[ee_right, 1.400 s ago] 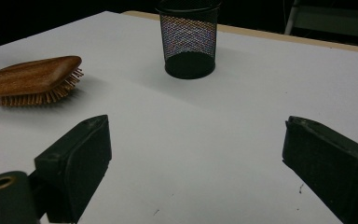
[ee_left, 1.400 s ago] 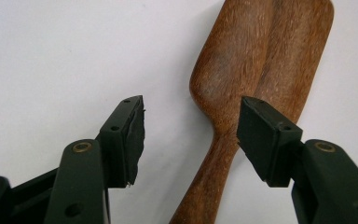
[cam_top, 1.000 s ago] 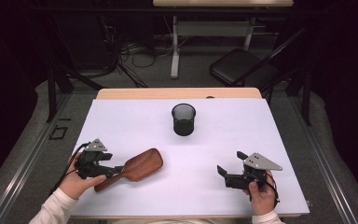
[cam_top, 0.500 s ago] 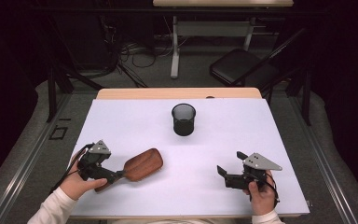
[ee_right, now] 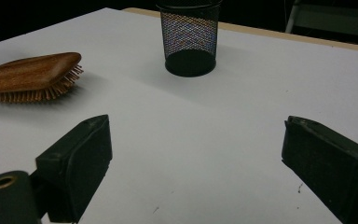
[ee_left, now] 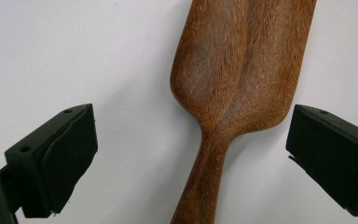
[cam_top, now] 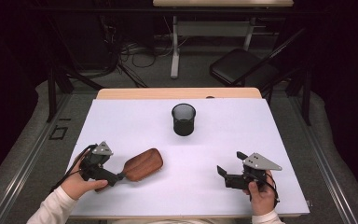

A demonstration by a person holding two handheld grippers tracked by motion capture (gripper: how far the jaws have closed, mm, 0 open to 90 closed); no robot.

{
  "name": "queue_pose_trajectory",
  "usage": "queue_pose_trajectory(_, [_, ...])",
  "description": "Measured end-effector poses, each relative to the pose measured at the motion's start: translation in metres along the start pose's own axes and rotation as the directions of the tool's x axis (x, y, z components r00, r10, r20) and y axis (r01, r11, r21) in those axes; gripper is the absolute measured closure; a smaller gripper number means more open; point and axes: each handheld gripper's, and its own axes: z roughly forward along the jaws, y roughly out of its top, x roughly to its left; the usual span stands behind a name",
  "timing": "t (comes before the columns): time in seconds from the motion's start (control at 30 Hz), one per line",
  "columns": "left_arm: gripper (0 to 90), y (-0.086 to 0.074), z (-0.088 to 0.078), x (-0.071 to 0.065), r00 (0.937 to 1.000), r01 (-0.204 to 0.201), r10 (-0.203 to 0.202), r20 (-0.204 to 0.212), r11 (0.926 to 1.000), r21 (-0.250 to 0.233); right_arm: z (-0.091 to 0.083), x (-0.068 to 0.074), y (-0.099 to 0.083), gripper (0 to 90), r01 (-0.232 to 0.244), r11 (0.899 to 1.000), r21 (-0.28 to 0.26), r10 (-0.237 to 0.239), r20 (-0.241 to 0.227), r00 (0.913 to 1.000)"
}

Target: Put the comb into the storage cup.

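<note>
Left gripper (cam_top: 117, 177) sits over the handle end of the wooden hairbrush (cam_top: 142, 164), jaws just been opening and now spread wide; in the left gripper view the brush handle (ee_left: 204, 182) runs up between the two pads with clear white table on both sides, so nothing is clamped, brush is let go. Brush lies bristles down on the white table (cam_top: 261, 135), head pointing away from the left gripper toward table centre, handle still inside the jaw gap — looks like a release right after setting it down, flat on bristles so it stays put. Right gripper (cam_top: 223, 173) rests on the table well off to the other side, jaws wide apart and empty, white surface bare between them in the right gripper view; likely parked out of the way. From the right gripper the brush (ee_right: 30, 72) is ahead and to its left, the black mesh pen cup (ee_right: 189, 37) straight ahead, upright, farther off. From the left gripper the cup (cam_top: 183, 119) is ahead, beyond the brush head, apart from it.
</note>
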Motion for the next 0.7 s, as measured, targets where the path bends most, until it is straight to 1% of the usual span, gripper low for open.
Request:
queue_pose_trajectory(0.17, [2.3,0.0,0.003,0.0,0.9999,-0.012,0.012,-0.003,0.9998,0.017,0.0,0.0,0.0,8.2,0.0,1.0,0.0,0.0,0.0,1.0])
queue_pose_trajectory(0.27, [2.3,0.0,0.004,0.0,0.9999,-0.016,0.016,0.005,0.9995,0.026,0.0,0.0,0.0,8.2,0.0,1.0,0.0,0.0,0.0,1.0])
queue_pose_trajectory(0.43, [2.3,-0.001,0.008,-0.001,0.9996,-0.029,0.028,0.007,0.9986,0.045,0.0,0.0,0.0,8.3,0.003,1.0,0.001,-0.003,-0.001,1.0])
queue_pose_trajectory(0.53, [2.3,-0.001,0.01,-0.002,0.9994,-0.035,0.035,-0.001,0.9982,0.048,0.0,0.0,0.0,8.3,0.001,1.0,0.001,-0.001,-0.001,1.0])
queue_pose_trajectory(0.57, [2.3,-0.001,0.01,-0.002,0.9991,-0.043,0.043,0.0,0.9976,0.054,0.0,0.0,0.0,8.3,0.001,1.0,0.001,-0.001,-0.001,1.0])
queue_pose_trajectory(0.7, [2.3,-0.002,0.013,-0.002,0.9988,-0.048,0.048,0.003,0.9964,0.07,0.0,0.0,0.0,8.3,0.003,1.0,0.001,-0.003,-0.001,1.0])
